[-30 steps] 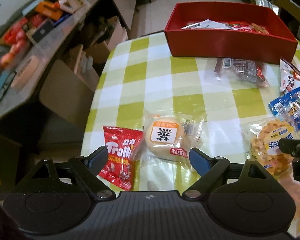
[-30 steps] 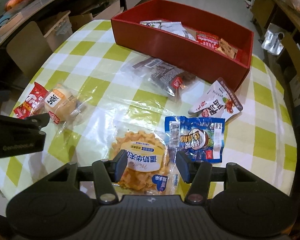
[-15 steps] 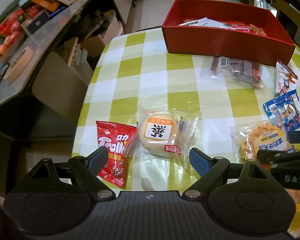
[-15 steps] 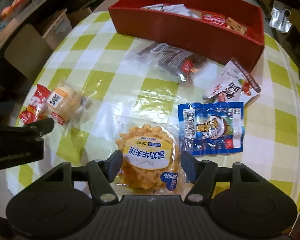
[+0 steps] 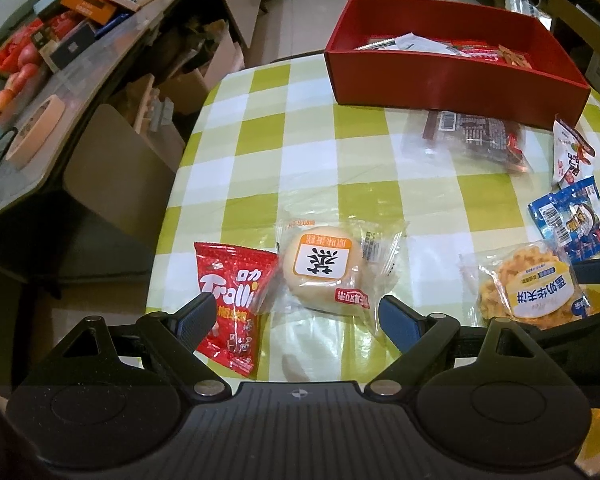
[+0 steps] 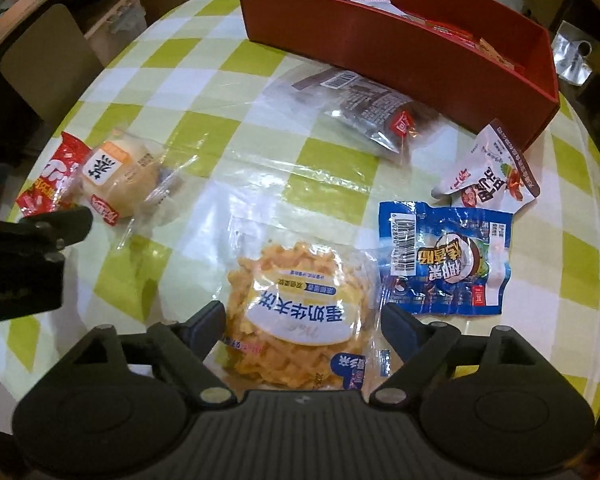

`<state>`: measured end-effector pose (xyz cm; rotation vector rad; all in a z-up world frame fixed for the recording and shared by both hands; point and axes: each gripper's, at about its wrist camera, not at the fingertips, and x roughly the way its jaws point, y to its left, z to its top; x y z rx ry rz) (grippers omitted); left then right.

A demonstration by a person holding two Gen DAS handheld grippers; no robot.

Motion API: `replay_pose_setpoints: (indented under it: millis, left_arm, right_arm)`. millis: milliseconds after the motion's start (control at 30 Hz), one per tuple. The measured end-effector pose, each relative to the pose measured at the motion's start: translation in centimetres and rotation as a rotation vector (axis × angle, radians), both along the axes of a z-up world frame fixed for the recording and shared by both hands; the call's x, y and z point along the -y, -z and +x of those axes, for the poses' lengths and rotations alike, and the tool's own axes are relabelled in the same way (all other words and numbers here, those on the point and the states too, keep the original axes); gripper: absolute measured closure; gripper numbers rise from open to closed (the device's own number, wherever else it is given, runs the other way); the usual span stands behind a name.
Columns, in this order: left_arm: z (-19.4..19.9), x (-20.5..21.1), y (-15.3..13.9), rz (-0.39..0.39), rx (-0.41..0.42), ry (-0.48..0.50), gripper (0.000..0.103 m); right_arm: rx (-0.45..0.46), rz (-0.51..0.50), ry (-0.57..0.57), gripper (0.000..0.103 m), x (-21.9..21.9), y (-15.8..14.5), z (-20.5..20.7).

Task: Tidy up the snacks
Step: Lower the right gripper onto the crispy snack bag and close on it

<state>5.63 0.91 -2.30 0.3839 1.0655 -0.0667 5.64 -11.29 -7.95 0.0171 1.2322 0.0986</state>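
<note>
The left gripper (image 5: 296,316) stands spread wide above the round pale bun in clear wrap (image 5: 324,268), the red crinkly gummy packet (image 5: 232,300) at its left finger. The right gripper (image 6: 302,320), its jaws just opened wide, straddles the orange crispy cracker disc in clear wrap (image 6: 296,312), unpinched. The red rectangular cardboard box (image 6: 400,44) lies well ahead.

Six loose packets are lying on the cloth: one red candy bag (image 5: 230,300), one bun (image 5: 326,270), one waffle pack (image 6: 300,316), one blue pouch (image 6: 444,260), one white pouch (image 6: 488,172), one dark bar pack (image 6: 376,110). One red box (image 5: 452,80) is sitting upper right, holding perhaps four wrappers.
</note>
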Motion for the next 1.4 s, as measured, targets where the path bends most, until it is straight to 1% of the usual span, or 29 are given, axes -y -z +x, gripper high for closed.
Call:
replay_pose_setpoints:
  millis: [67, 100, 167, 233, 300, 367, 467, 533, 633, 667, 733, 833, 933, 1000, 1033, 1100, 1133, 1200, 1300, 1367, 1400]
  left_arm:
    - [0.1, -0.1, -0.1, -0.002, 0.001, 0.0, 0.011]
    - [0.1, -0.1, -0.1, -0.004, 0.0, 0.0, 0.011]
    - [0.1, -0.1, -0.1, -0.009, -0.001, 0.002, 0.011]
    - [0.2, 0.0, -0.2, -0.012, -0.001, 0.005, 0.011]
    - [0.1, 0.1, -0.3, -0.013, 0.001, 0.009, 0.011]
    - [0.1, 0.3, -0.4, -0.013, 0.002, 0.014, 0.011]
    - [0.0, 0.5, -0.3, -0.007, 0.004, 0.02, 0.011]
    - [0.0, 0.5, -0.2, -0.004, 0.002, 0.019, 0.011]
    - [0.0, 0.5, -0.3, -0.009, 0.0, 0.019, 0.011]
    - [0.0, 0.5, -0.3, -0.01, 0.0, 0.018, 0.011]
    - [-0.1, 0.6, -0.3, -0.01, -0.001, 0.018, 0.011]
    - [-0.2, 0.8, -0.2, -0.013, -0.004, 0.019, 0.011]
    - [-0.4, 1.2, -0.1, -0.011, -0.003, 0.026, 0.011]
    - [-0.5, 1.3, 0.0, -0.003, -0.002, 0.029, 0.011]
    - [-0.5, 1.4, 0.1, 0.0, -0.003, 0.028, 0.011]
    - [-0.4, 1.4, 0.1, -0.001, -0.008, 0.026, 0.011]
    - [-0.4, 1.4, 0.1, -0.002, -0.008, 0.027, 0.011]
    - [-0.4, 1.3, 0.1, -0.003, -0.007, 0.03, 0.011]
    - [-0.4, 1.1, 0.0, -0.009, -0.007, 0.027, 0.011]
    - [-0.4, 0.9, -0.1, -0.017, -0.005, 0.025, 0.011]
    - [-0.4, 0.9, -0.2, -0.022, -0.005, 0.025, 0.011]
  right_arm:
    - [-0.037, 0.005, 0.006, 0.004, 0.3, 0.5, 0.1]
    - [-0.063, 0.023, 0.013, 0.003, 0.5, 0.9, 0.1]
    - [-0.053, 0.036, 0.011, 0.003, 0.8, 1.0, -0.1]
    - [-0.028, 0.031, -0.01, 0.007, 0.8, 0.8, -0.3]
    - [0.001, 0.018, -0.037, 0.017, 0.5, 0.3, -0.5]
    - [0.023, 0.006, -0.068, 0.019, 0.3, 0.0, -0.7]
    - [0.031, -0.002, -0.079, 0.021, 0.2, 0.0, -0.9]
    - [0.044, -0.007, -0.086, 0.024, 0.0, -0.5, -1.2]
    - [0.071, 0.027, -0.066, 0.038, 1.0, -1.6, -1.8]
    - [0.076, 0.035, -0.059, 0.045, 1.5, -1.8, -1.8]
    - [0.064, 0.047, -0.047, 0.047, 1.9, -1.7, -1.9]
    - [0.057, 0.052, -0.04, 0.045, 1.9, -1.6, -1.8]
    - [0.074, 0.052, -0.079, 0.043, 1.0, -1.6, -1.8]
    - [0.076, 0.044, -0.095, 0.032, 0.4, -1.4, -1.9]
    - [0.083, 0.038, -0.099, 0.031, 0.2, -1.2, -1.8]
    - [0.086, 0.035, -0.102, 0.025, -0.1, -0.9, -1.6]
    - [0.083, 0.04, -0.095, 0.024, -0.1, -0.9, -1.5]
    - [0.07, 0.054, -0.082, 0.017, 0.0, -0.5, -1.4]
    - [0.044, 0.061, -0.093, 0.011, -0.2, 0.3, -1.4]
    - [0.025, 0.038, -0.109, 0.004, -0.8, 0.9, -1.5]
    - [0.024, 0.021, -0.123, 0.003, -1.1, 1.1, -1.6]
